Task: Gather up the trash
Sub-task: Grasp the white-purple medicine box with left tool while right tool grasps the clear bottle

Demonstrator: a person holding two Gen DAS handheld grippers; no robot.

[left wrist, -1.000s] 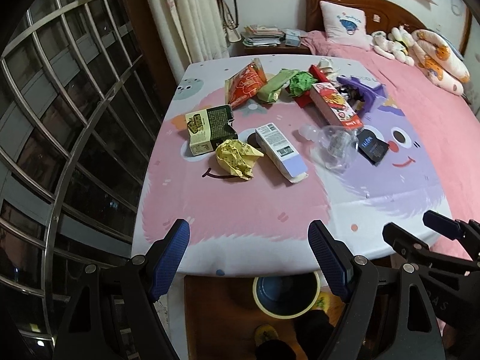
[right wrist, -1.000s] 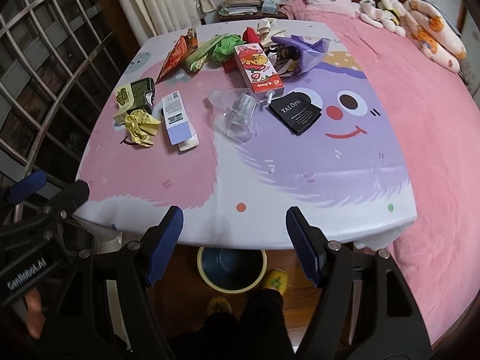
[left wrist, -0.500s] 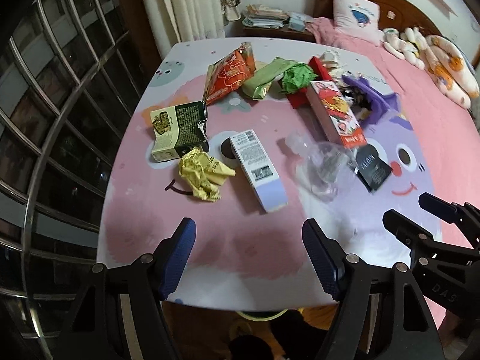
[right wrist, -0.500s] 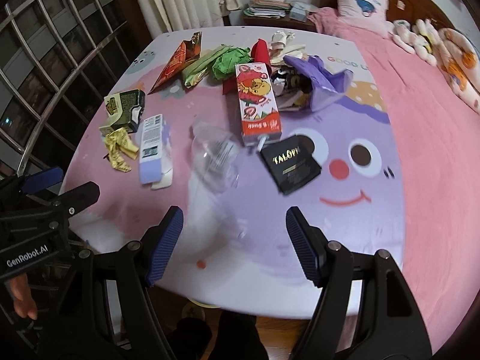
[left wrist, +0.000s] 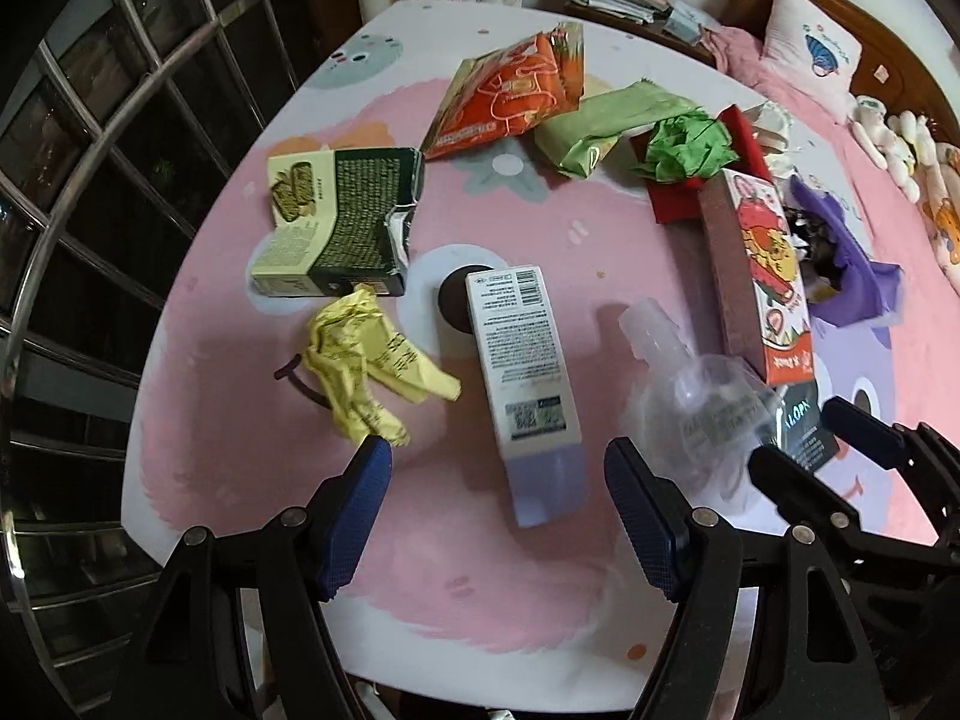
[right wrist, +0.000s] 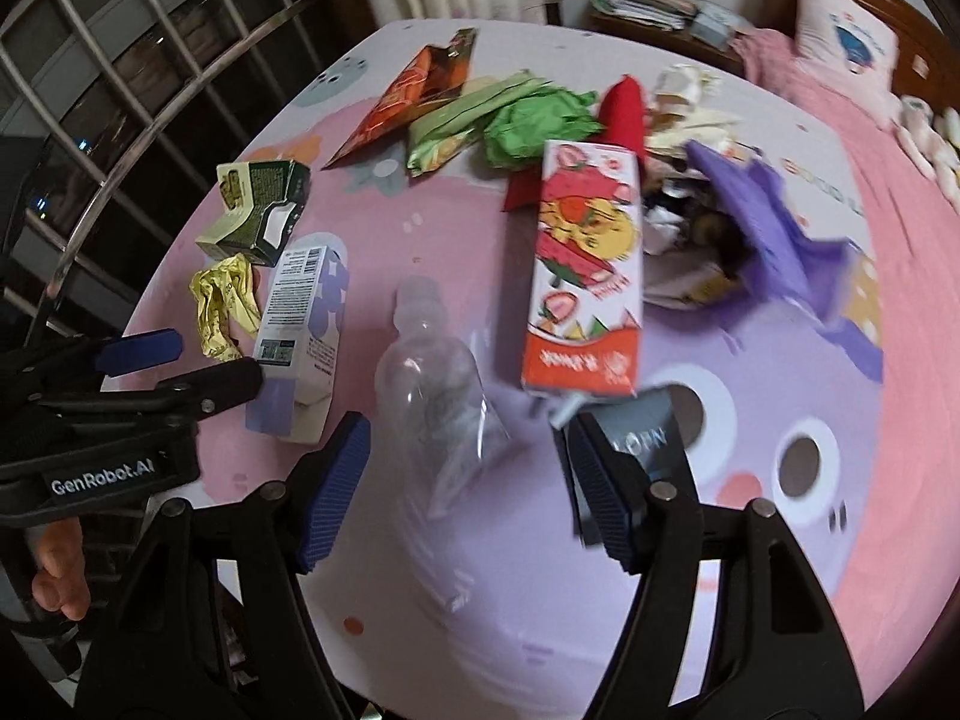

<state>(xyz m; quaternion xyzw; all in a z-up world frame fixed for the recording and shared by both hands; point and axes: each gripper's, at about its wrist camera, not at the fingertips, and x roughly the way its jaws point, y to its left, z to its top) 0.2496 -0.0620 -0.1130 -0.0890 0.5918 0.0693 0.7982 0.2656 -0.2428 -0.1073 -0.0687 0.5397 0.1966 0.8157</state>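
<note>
Hovering low over the tabletop (left wrist: pixel 228 420), both hand-held grippers stand with jaws apart and nothing between them. The left hand-held gripper (left wrist: pixel 497 468) points at the white carton (left wrist: pixel 519 360), which lies flat directly ahead, its near lilac end sitting between the two blue pads. The carton's long axis runs nearly in line with the gripper's reach, tilted slightly leftward at the far end, so the jaws straddle its narrow width. The right hand-held gripper (right wrist: pixel 468 438) is lined up in the same manner on the clear bottle (right wrist: pixel 429 378), cap end away, body reaching back between its pads. The bottle's outline is blurred; its exact contact with the pads cannot be determined.

Other trash remains spread on the tabletop: a yellow wrapper (left wrist: pixel 360 366) left of the carton, a green box (left wrist: pixel 339 228) beyond it, a red juice box (right wrist: pixel 585 276) right of the bottle. Judgement: each hand is nearest its own item, and closing would take the carton across its short side. No bin is visible.
</note>
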